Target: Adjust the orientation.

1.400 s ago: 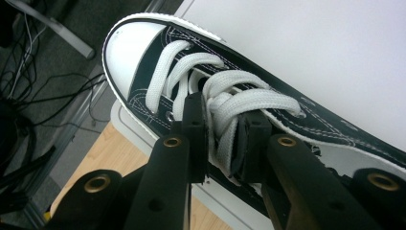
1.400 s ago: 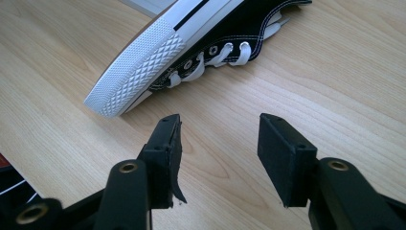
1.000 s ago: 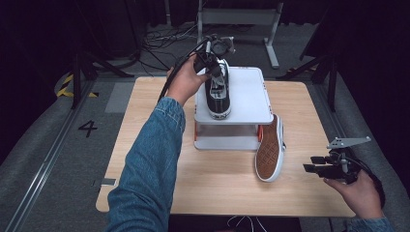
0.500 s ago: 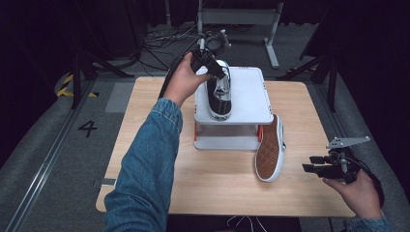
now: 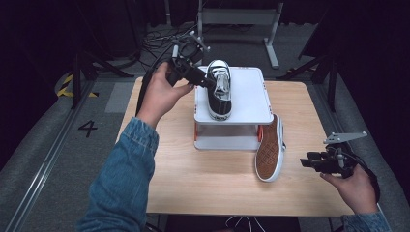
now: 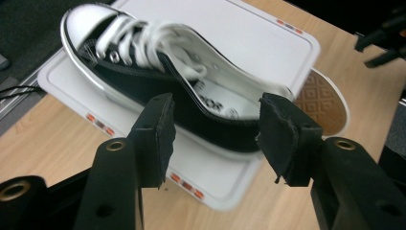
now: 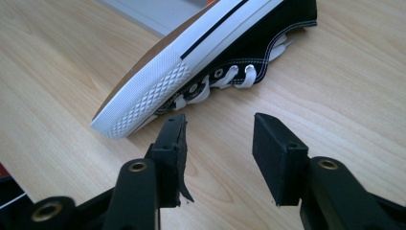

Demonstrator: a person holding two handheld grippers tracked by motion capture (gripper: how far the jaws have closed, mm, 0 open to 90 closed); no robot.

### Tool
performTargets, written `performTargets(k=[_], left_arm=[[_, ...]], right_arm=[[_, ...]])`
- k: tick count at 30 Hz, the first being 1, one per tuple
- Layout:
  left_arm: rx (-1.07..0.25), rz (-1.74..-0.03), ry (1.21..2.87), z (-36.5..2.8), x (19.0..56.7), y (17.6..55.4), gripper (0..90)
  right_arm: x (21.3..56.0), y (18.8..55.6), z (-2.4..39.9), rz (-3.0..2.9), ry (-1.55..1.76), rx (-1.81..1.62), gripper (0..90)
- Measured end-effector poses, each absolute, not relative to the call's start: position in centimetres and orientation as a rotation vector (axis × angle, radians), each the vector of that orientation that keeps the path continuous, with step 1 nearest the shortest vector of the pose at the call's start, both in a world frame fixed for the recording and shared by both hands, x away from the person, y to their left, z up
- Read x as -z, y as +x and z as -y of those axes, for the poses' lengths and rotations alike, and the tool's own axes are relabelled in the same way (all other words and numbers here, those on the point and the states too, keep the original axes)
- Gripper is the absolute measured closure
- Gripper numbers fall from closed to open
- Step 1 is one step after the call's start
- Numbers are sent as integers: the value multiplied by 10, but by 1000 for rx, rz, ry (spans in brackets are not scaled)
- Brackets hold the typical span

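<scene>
Wooden tabletop (image 5: 217, 179) carries one white stand (image 5: 251, 96) and two black sneakers: one upright on the stand (image 5: 220, 92), one tipped on its side at four o'clock (image 5: 270, 152). My left gripper (image 5: 205, 82), jaws just widened, frames the upright sneaker's heel untouched; my right gripper (image 5: 309, 162), just narrowing, grips nothing.

There are two sneakers, both black and white: one sneaker (image 5: 220, 92) stands upright on the white platform (image 5: 251, 96), and the other sneaker (image 5: 270, 150) lies on its side on the bench (image 5: 193, 179). There is one platform and one bench. Two grippers are there, the left gripper (image 5: 205, 82) and the right gripper (image 5: 305, 162).
</scene>
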State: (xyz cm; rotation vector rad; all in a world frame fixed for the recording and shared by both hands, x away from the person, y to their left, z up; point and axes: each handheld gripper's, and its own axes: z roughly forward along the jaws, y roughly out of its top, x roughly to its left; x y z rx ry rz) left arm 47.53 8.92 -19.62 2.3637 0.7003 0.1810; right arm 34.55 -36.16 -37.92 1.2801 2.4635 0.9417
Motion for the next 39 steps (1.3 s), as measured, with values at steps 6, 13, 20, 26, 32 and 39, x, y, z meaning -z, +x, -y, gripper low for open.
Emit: performTargets(k=[6,13,20,26,32,39], left_arm=[[-211,-735,2339,-112,206,439,466],[-229,-772,2329,-133,230,404,464],[-160,-750,2340,-147,263,388,452],[-108,-673,2323,-160,286,377,439],[-121,-702,2294,-167,310,378,389],[-115,-793,2264,-180,322,386,389]], right_arm=[[368,360,355,-2479,1282,-988,608],[353,377,344,-2464,1227,-991,668],[348,389,323,-2532,1141,-1007,763],[357,401,306,-2586,1090,-967,805],[373,406,291,-2637,1087,-953,823],[383,405,289,-2648,1088,-923,841]])
